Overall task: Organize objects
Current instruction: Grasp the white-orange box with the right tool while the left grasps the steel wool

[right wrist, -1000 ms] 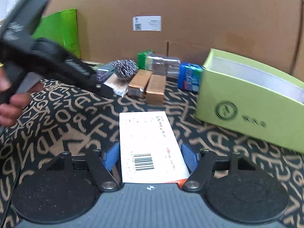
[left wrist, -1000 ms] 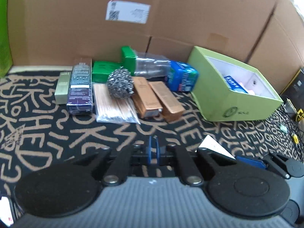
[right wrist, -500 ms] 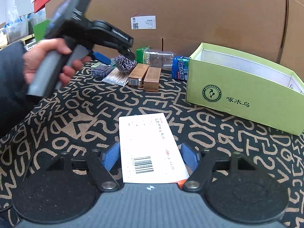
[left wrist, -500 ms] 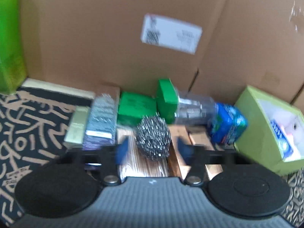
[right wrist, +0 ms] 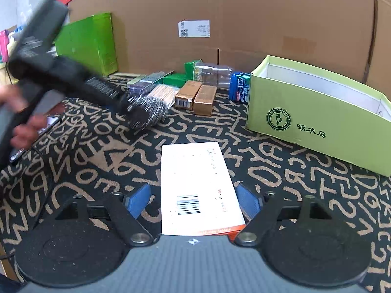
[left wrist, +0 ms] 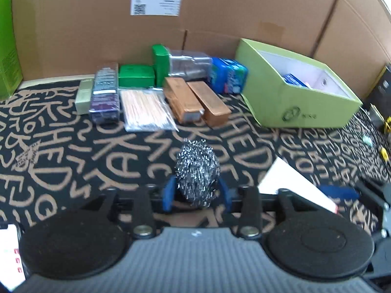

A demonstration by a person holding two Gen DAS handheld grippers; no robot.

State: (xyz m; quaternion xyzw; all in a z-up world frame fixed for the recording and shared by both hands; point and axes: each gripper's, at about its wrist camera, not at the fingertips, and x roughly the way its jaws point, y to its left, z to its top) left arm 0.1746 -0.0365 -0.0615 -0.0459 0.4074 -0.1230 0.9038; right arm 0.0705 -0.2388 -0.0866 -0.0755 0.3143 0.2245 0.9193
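Left wrist: claw [left wrist: 196, 195] opening around scourer [left wrist: 197, 171]

Both grippers angled down toward the floor.
Left gripper [left wrist: 196, 193] jaws are opening, a steel scourer [left wrist: 197, 171] between them; right gripper [right wrist: 193, 201] jaws widening around a white carton [right wrist: 199, 190].

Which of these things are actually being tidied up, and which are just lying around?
Part of the job:
steel wool scourer, between the left gripper's opening jaws
white tablet box, between the right gripper's opening jaws
light green box

Lying about:
shipping cartons
yellow connectors
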